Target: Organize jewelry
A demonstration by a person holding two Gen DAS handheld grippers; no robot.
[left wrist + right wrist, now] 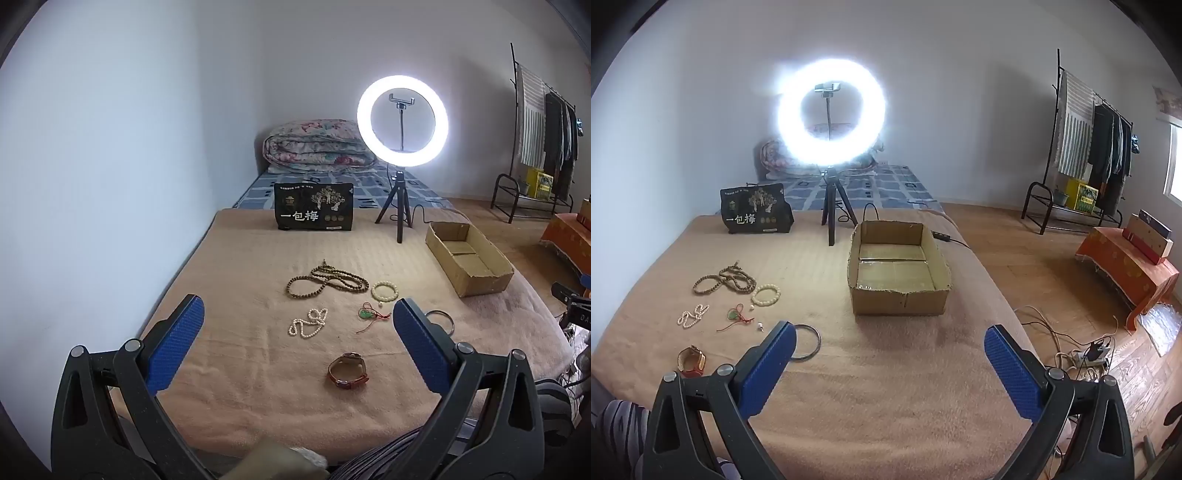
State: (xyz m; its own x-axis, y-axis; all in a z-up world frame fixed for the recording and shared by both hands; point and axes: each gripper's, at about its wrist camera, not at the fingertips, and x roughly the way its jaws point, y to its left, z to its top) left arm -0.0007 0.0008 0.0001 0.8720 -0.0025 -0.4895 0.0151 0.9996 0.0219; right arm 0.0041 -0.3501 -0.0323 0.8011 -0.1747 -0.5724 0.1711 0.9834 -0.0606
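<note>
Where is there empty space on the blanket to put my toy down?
Bare blanket lies between the cardboard box and the right gripper. The box is empty too. It's crowded around the brown beads, pearls, watch and metal bangle.

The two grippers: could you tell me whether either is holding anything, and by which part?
Nothing is held. The left gripper and right gripper are both open, with only blanket between their fingers.

Blue ribbed pads [173, 345] are shown; tan blanket [240, 387], brown bead strand [325, 282], cream bracelet [385, 290], floral quilt [314, 146], black pouch [314, 212].
</note>
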